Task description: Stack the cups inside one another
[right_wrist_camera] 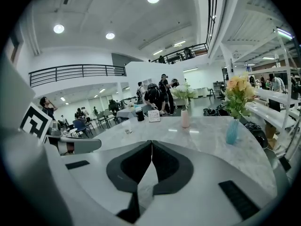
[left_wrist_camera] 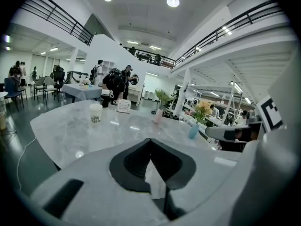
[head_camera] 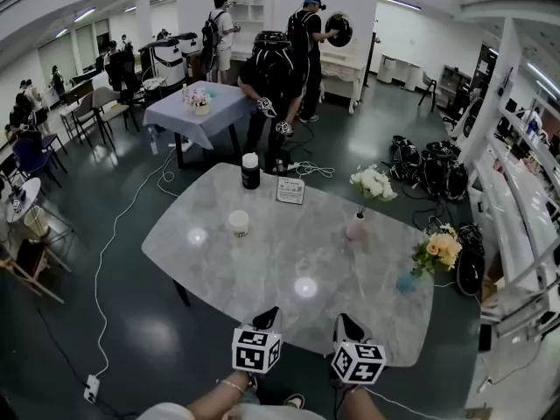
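A white paper cup (head_camera: 238,223) stands on the left half of the marble table (head_camera: 262,269); the left gripper view shows this cup (left_wrist_camera: 96,113) far ahead. A black cup with a white top (head_camera: 250,171) stands near the far edge, and it also shows as a black cup (right_wrist_camera: 140,114) in the right gripper view. My left gripper (head_camera: 268,311) and right gripper (head_camera: 344,318) hover side by side over the near table edge, far from both cups. The left gripper (left_wrist_camera: 150,139) has its jaws together and empty. The right gripper (right_wrist_camera: 152,141) is likewise shut on nothing.
A small sign card (head_camera: 290,190) stands beside the black cup. A pink vase with white flowers (head_camera: 356,226) and a blue vase with yellow flowers (head_camera: 408,280) stand on the table's right side. Several people stand beyond the table's far edge. Cables lie on the floor at left.
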Action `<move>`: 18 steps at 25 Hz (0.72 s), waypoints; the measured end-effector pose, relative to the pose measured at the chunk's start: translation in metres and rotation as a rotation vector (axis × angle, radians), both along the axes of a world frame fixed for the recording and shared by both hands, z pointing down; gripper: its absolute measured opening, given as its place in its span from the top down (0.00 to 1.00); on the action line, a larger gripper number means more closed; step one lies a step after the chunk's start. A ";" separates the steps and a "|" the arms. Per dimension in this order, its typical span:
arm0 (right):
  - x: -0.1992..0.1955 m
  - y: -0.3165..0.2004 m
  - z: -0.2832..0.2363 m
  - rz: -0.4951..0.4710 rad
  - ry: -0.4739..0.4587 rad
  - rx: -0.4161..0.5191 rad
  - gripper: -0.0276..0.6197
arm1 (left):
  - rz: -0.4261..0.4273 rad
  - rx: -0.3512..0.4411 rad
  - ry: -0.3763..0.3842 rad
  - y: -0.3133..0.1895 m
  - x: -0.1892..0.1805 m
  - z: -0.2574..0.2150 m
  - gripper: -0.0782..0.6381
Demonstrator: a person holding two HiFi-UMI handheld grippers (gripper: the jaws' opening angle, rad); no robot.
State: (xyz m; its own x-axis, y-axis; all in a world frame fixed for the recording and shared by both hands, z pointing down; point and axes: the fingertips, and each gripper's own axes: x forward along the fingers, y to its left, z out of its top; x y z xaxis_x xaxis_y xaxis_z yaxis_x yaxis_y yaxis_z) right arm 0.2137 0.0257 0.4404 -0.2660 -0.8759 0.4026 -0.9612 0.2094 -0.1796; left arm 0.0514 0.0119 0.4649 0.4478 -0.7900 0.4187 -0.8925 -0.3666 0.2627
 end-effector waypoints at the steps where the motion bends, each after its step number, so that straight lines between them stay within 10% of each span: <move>1: 0.005 0.003 -0.001 0.007 0.000 0.006 0.94 | 0.008 0.005 -0.001 0.002 0.005 -0.002 0.89; 18: 0.017 0.023 -0.001 0.090 -0.059 0.025 0.94 | 0.107 0.032 -0.041 0.010 0.028 -0.006 0.89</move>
